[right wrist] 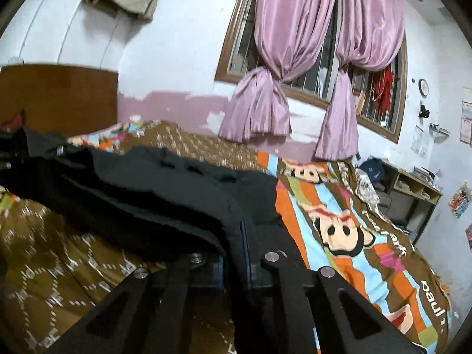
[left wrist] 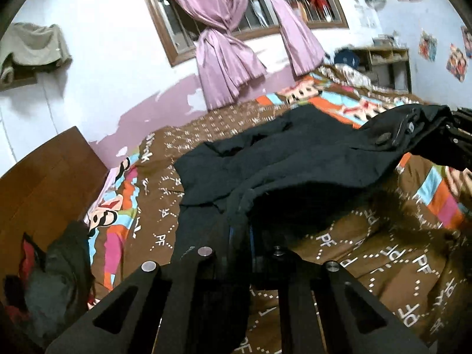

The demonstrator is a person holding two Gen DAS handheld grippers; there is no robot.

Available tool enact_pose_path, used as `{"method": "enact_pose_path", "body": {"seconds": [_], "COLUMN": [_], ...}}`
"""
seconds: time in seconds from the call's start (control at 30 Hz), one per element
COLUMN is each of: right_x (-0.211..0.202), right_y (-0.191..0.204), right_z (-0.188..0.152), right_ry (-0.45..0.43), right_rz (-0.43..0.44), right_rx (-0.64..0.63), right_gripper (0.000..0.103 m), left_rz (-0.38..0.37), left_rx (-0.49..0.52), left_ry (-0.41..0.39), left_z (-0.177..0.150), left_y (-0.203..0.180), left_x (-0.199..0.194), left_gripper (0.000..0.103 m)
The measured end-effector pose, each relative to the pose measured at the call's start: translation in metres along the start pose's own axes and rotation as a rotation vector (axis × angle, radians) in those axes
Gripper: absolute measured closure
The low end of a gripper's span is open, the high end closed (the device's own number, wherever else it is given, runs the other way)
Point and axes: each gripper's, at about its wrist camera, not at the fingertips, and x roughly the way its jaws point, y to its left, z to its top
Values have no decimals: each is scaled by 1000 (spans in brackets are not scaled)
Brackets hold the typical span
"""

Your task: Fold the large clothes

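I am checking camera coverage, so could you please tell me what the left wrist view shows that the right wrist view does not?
Only the left wrist view shows the dark pile beside the bed and the garment's round button. Only the right wrist view shows the wall clock. Both show the black garment lifted off the patterned bedspread, each tongs clamping its cloth, the pink curtains, and the wooden headboard.

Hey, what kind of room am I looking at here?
Most likely a home bedroom: a bed with a cartoon-print quilt and wooden headboard, plus pink curtains tied back at a barred window.
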Motion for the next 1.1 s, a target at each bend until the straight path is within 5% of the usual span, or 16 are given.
{"method": "enact_pose_path", "body": {"seconds": [0.3,0.57,0.77,1.1], "right_x": [-64,-96,-54,69], "right_y": [-20,-24,-19,-19], "right_z": [41,64,79,100], "right_ry": [-137,-179,-165,-99], "right_rz": [56,94,69,14], "right_rx": [46,-29,-85,-156], "right_gripper": [96,96,96,96], "left_rz": [-12,-23,-14,51], "left_rx": [-33,9,-3,45], "left_ry": [-160,-172,-153,-144], "left_z": [32,48,66,104], "left_y": [18,22,28,48], "left_x": [-78,-124,-96,10], "left_gripper": [97,97,97,97]}}
